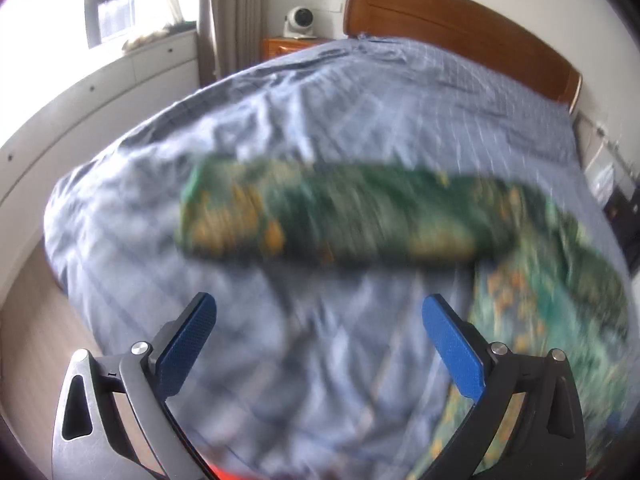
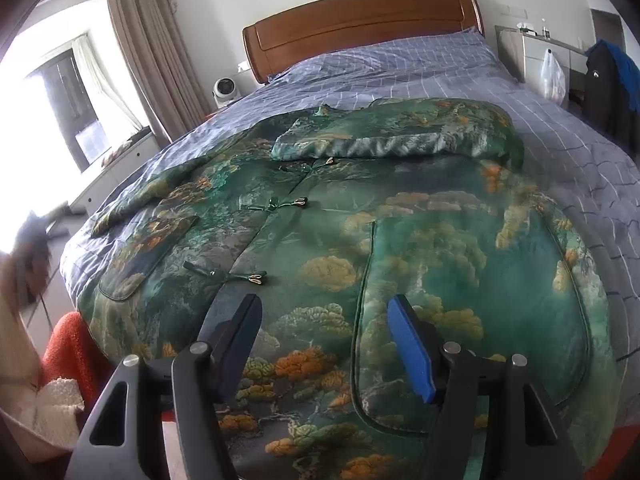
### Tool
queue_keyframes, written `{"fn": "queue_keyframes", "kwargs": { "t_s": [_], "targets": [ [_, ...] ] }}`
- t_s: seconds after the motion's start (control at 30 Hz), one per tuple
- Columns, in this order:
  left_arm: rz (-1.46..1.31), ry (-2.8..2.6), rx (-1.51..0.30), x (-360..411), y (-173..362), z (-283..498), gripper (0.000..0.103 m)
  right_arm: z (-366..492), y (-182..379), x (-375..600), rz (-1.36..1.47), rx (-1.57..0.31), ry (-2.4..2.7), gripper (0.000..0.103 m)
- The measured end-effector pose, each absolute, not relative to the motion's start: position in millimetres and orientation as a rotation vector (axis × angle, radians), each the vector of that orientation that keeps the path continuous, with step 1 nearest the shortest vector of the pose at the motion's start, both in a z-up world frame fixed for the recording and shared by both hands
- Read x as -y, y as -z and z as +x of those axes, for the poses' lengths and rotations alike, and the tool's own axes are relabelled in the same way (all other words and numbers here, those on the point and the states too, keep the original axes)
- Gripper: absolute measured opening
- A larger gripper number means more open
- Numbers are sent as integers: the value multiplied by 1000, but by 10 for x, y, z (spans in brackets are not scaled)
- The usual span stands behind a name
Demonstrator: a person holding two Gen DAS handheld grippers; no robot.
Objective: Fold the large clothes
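Observation:
A large green jacket (image 2: pixel 360 240) with orange and gold cloud print and knot buttons lies spread front-up on the bed. Its right sleeve (image 2: pixel 400 136) is folded across the chest; its left sleeve (image 2: pixel 160 184) lies stretched out to the left. My right gripper (image 2: pixel 324 308) is open and empty, just above the jacket's lower front near a pocket. In the blurred left wrist view the left sleeve (image 1: pixel 328 216) stretches across the bedcover. My left gripper (image 1: pixel 320 312) is open and empty, above the cover in front of that sleeve.
The bed has a blue checked cover (image 2: pixel 480 76) and a wooden headboard (image 2: pixel 360 20). A small white fan (image 2: pixel 224 90) stands on a nightstand at the left. A dresser with a plastic bag (image 2: pixel 554 76) stands at the right. An orange cloth (image 2: pixel 68 344) lies at the bed's near left corner.

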State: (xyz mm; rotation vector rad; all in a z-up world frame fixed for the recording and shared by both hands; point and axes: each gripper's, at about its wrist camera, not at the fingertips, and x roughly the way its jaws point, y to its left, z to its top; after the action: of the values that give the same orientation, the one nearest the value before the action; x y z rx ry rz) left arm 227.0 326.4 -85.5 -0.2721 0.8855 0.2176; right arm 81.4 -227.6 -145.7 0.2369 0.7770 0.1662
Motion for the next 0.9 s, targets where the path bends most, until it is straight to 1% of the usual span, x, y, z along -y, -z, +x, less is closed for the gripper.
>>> {"fn": "queue_keyframes", "kwargs": {
  "t_s": [0.13, 0.23, 0.33, 0.47, 0.5, 0.53, 0.57, 0.6, 0.63, 0.67, 0.7, 0.77, 0.9],
  "targets": [
    [-456, -306, -982, -4052, 992, 2739, 102, 802, 1422, 2223, 217, -756, -161, 65],
    [-627, -405, -975, -4553, 1249, 2828, 102, 790, 1417, 2185, 199, -758, -160, 65],
    [-713, -482, -995, -4758, 1575, 2857, 102, 792, 1441, 2153, 189, -770, -157, 65],
    [-785, -456, -997, -4778, 1846, 2923, 100, 828, 1482, 2104, 171, -790, -153, 66],
    [-790, -437, -993, -4757, 1861, 2943, 91, 832, 1488, 2087, 166, -792, -154, 66],
    [-786, -399, -994, -4693, 1881, 2982, 76, 837, 1492, 2068, 159, -792, -155, 66],
    [-755, -406, -1015, -4641, 1880, 3019, 73, 840, 1496, 2049, 154, -792, -156, 67],
    [-674, -440, -1043, -4566, 1860, 3063, 57, 843, 1500, 2033, 150, -792, -158, 69],
    [-607, -460, -1055, -4512, 1832, 3094, 20, 845, 1504, 2015, 147, -791, -161, 69],
    [-565, -460, -1064, -4477, 1798, 3118, 11, 846, 1505, 2003, 146, -790, -164, 69],
    [-570, -448, -1065, -4461, 1738, 3127, 10, 846, 1505, 1985, 146, -788, -170, 69],
    [-565, -459, -994, -4398, 1411, 3099, 9, 836, 1499, 1970, 148, -784, -182, 69],
    [-435, -361, -868, -3933, 492, 3209, 8, 792, 1471, 1971, 155, -764, -201, 69]
  ]
}}
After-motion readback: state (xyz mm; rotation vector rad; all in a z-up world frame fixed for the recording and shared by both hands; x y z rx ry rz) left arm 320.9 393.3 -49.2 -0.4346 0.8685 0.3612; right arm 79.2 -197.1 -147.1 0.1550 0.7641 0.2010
